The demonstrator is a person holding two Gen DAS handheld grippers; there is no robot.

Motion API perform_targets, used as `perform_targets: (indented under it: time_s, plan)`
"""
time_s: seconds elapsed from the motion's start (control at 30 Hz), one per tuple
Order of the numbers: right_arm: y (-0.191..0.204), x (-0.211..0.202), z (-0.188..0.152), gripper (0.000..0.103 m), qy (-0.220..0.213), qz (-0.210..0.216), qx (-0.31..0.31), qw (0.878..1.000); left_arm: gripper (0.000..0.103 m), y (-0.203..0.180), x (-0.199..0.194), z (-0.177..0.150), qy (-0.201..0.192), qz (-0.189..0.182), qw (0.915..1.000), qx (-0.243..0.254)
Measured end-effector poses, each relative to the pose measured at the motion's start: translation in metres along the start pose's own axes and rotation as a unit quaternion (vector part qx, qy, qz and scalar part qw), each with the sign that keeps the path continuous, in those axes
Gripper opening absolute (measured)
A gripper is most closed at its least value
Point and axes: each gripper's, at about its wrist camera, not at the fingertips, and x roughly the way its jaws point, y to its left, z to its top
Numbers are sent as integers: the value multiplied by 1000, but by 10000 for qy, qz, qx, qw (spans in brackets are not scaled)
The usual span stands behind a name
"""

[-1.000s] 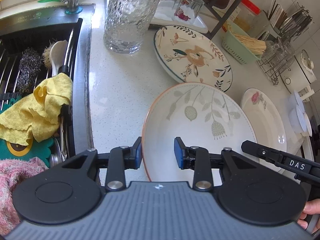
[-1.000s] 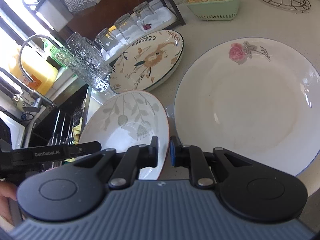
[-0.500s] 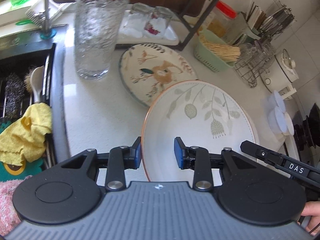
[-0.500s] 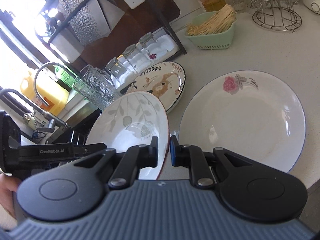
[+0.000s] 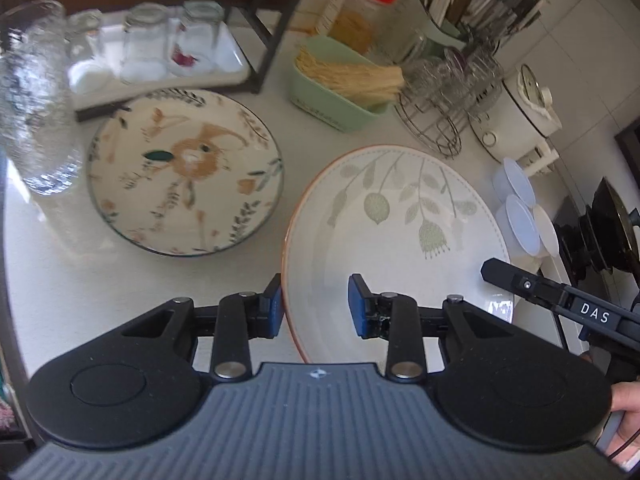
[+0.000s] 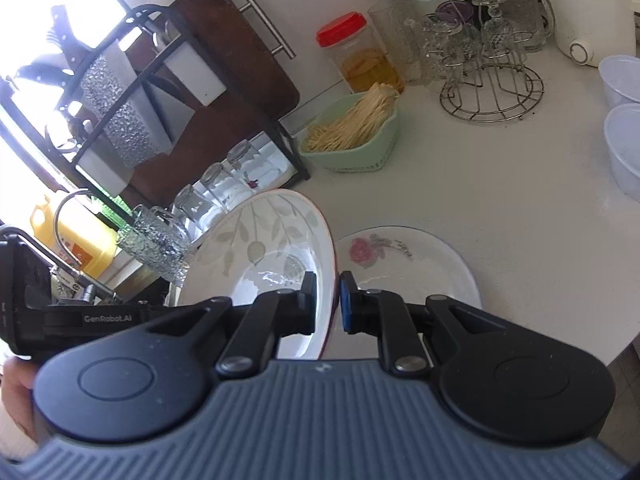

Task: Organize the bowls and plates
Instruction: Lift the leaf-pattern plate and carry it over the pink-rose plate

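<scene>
- Above the rose plate [image 6: 404, 270], the leaf-patterned bowl [image 5: 394, 236] hangs clear of the counter [image 6: 500, 200], tilted, where a second ago it sat low beside that plate.
- Right gripper [image 6: 327, 300] has its jaws pinched on the bowl's orange rim, one pad inside and one outside, and carries the weight.
- Left gripper [image 5: 316, 304] straddles the opposite rim with its jaws apart; one pad is at the outer edge, the other stands off the inner wall, so it steadies at most.
- Since the earlier views the sink has slid out of sight and the rabbit plate [image 5: 186, 172] now lies well to the left of the bowl, so the bowl has been lifted and swung toward the rose plate.
- Judging from this, stacking is under way: the bowl looks bound for the rose plate, and lowering it level is what remains.
</scene>
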Motion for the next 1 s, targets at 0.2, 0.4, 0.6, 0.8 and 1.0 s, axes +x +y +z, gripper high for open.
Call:
perform_targets:
  time_s: [0.2, 0.4, 0.6, 0.8, 1.0]
  plan:
    - [-34, 1, 7, 15, 157, -173, 52, 9997, 37, -19, 35, 1, 408, 48, 9992, 6]
    - [-66, 16, 3, 15, 501, -203, 215, 9983, 37, -37, 54, 0, 605, 262, 9976, 197]
    - [-78, 26, 8, 15, 626, -211, 112, 9978, 37, -40, 66, 0, 653, 418, 9969, 153]
    - [-80, 34, 10, 15, 743, -205, -105, 9970, 37, -39, 72, -1, 725, 539, 9959, 99]
    - [-75, 38, 12, 15, 742, -266, -399, 9961, 37, -40, 76, -2, 780, 681, 9946, 50]
